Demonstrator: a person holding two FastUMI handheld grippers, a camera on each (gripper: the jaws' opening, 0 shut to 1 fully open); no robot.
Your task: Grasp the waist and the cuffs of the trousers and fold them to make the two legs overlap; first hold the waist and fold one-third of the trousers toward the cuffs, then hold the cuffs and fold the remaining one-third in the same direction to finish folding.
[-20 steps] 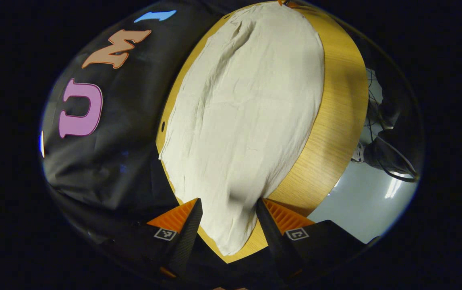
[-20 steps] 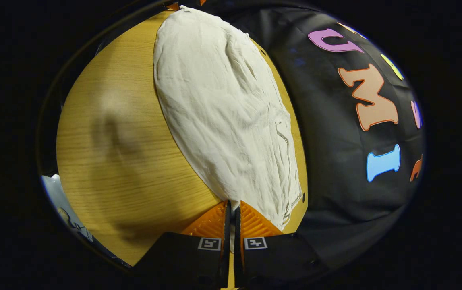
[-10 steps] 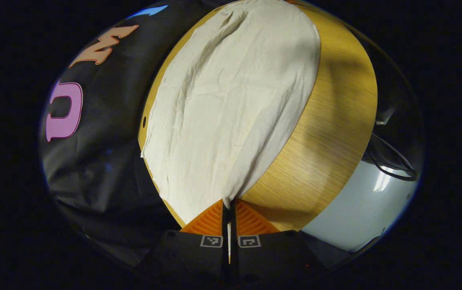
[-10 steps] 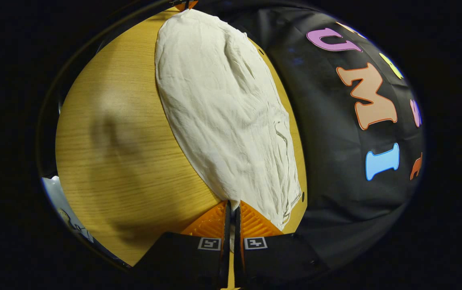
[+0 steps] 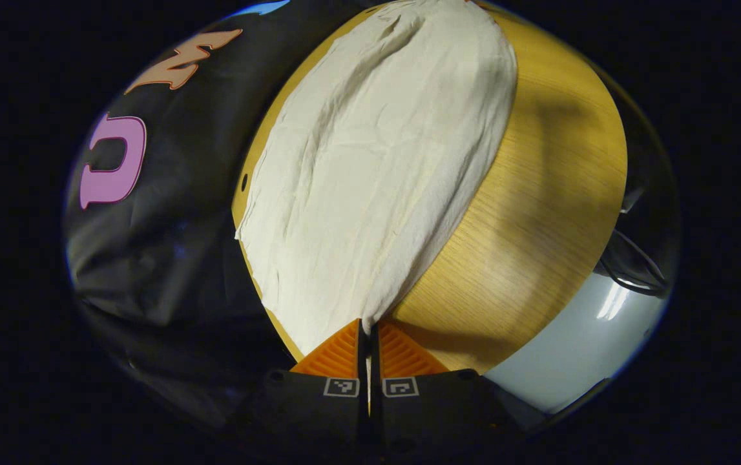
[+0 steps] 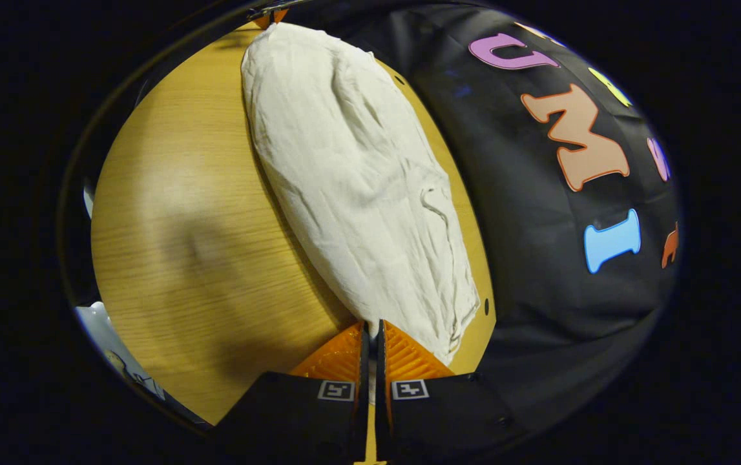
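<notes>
Cream trousers (image 5: 370, 168) lie lengthwise on a wooden table (image 5: 538, 213). In the left gripper view, my left gripper (image 5: 369, 323) is shut on the near corner of the cloth, which rises a little toward the fingers. In the right gripper view the same trousers (image 6: 357, 181) stretch away, with a gathered hem along their right side. My right gripper (image 6: 372, 325) is shut on the near edge of the cloth, lifted slightly off the table (image 6: 189, 232). At the far end, part of the other gripper (image 6: 270, 14) shows at the top.
The black booth cloth (image 5: 163, 245) hangs right behind the table's far edge. A pale floor (image 5: 577, 336) with a dark cable lies beyond the table's open side. Bare wood takes up the table beside the trousers.
My left gripper went from open around the trousers' corner to shut on it. Both ends of the cloth have risen slightly and the fabric has drawn narrower.
</notes>
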